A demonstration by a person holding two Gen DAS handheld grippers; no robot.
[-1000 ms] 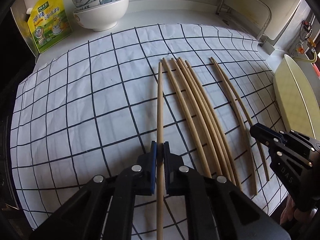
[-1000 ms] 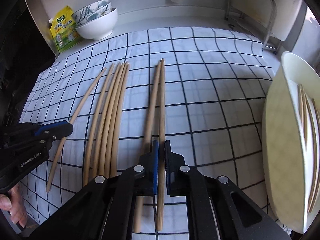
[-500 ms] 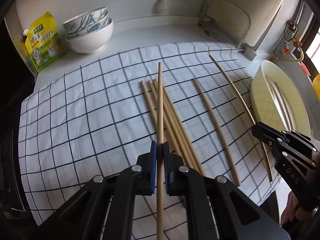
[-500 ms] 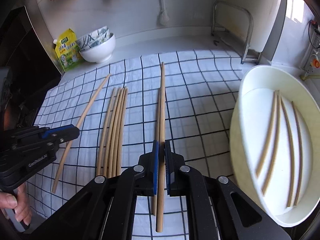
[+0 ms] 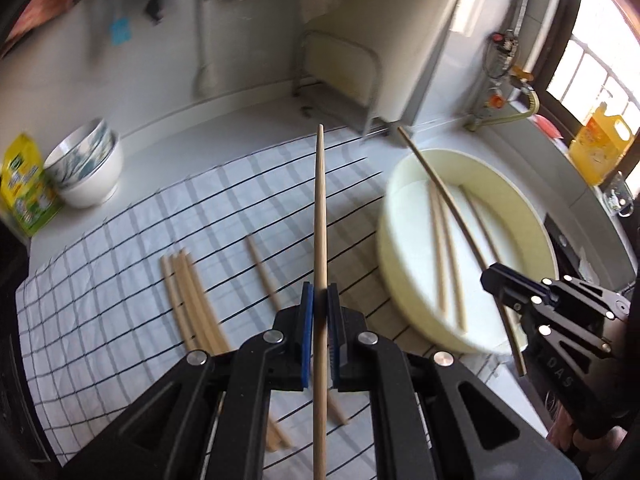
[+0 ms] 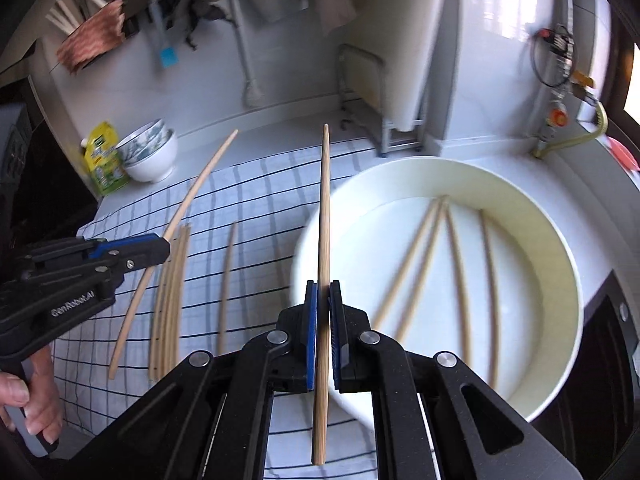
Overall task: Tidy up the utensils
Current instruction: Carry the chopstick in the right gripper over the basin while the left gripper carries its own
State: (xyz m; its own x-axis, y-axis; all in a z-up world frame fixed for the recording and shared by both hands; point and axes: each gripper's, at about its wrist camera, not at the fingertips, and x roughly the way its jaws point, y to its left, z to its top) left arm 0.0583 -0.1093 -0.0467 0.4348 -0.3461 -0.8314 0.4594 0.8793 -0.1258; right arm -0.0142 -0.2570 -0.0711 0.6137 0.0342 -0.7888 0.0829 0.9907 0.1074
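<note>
My left gripper [image 5: 320, 292] is shut on one wooden chopstick [image 5: 320, 200], held up off the checked cloth [image 5: 120, 280]. My right gripper [image 6: 323, 300] is shut on a second chopstick [image 6: 325, 200], which hangs over the left rim of the white basin [image 6: 400, 184]. Each view shows the other gripper too: the right gripper [image 5: 490, 276] holds its stick above the basin [image 5: 500, 172], and the left gripper [image 6: 166, 246] is over the cloth. Several chopsticks [image 6: 460, 280] lie inside the basin. On the cloth lie a bundle of chopsticks [image 5: 192, 304] and a single one [image 5: 262, 276].
Stacked bowls [image 5: 88, 176] and a yellow packet [image 5: 24, 192] stand at the back left of the counter. A metal rack [image 5: 340, 76] stands at the back, a yellow bottle [image 5: 600, 148] by the window. A person's hand [image 6: 24, 400] grips the left tool's handle.
Both grippers rose from the cloth, each lifting its chopstick, and swung right toward the basin. The right chopstick now hangs over the basin's rim. Both grips stayed shut.
</note>
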